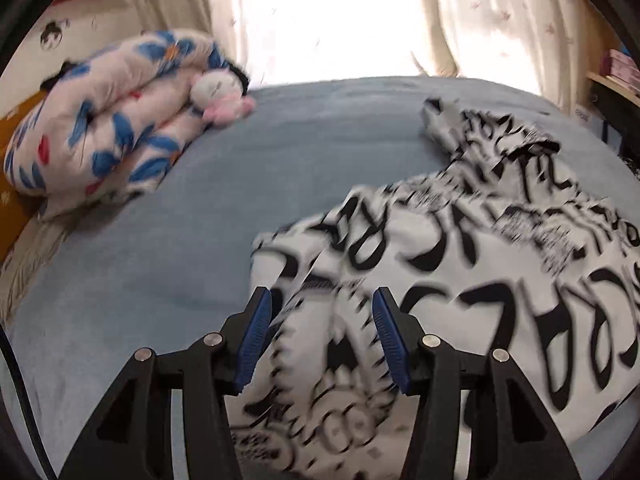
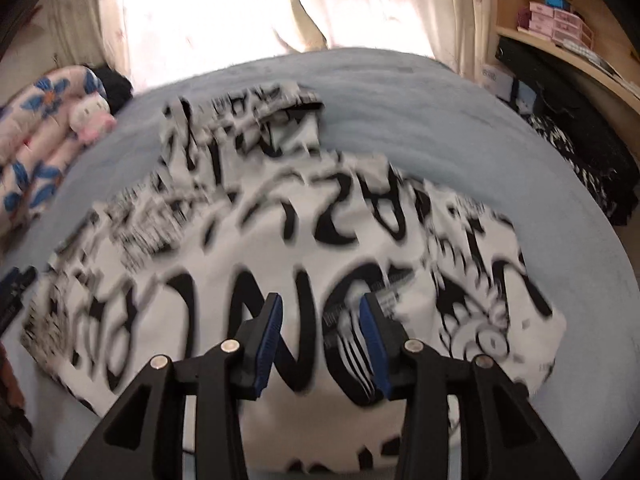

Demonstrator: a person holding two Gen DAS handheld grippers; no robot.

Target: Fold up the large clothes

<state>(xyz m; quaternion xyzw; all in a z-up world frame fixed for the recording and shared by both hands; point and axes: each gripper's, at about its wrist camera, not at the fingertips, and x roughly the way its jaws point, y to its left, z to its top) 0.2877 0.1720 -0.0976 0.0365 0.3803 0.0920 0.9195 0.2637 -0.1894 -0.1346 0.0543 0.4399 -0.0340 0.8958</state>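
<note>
Bedroom, daylight through pale curtains [image 1: 500, 20] behind a bed [image 1: 160, 248] covered in a blue-grey sheet. Folded floral duvet [image 1: 100, 120] at the bed's far left, small pink-and-white plush toy [image 1: 220, 92] lying against it. Wooden shelf [image 2: 568, 52] with pink boxes [image 2: 556, 24] at right in the right wrist view; dark patterned fabric [image 2: 580, 160] below it, beside the bed.

Large white garment with black lettering [image 2: 248, 248] spread on the sheet, occupying the near and middle bed. Appears partly folded, one layer lapped over another near the right edge; far portion rumpled, with a dark-lined opening [image 2: 304, 108] showing. Print blurred, text not legible. In the left wrist view, same garment [image 1: 480, 264] filling the right half of the frame, its left edge ending on bare sheet.

Left gripper [image 1: 322, 344] above the garment's near left corner, jaws parted to a moderate gap. Cloth seen between the blue pads [image 1: 256, 344], pads not pressing on it; nothing gripped.

Right gripper [image 2: 322, 344] above the garment's centre-right, jaws likewise partly open, somewhat narrower. Printed cloth visible in the gap, no grip evident. Tip of the left gripper [image 2: 16, 288] just visible at the left edge of the right wrist view.
</note>
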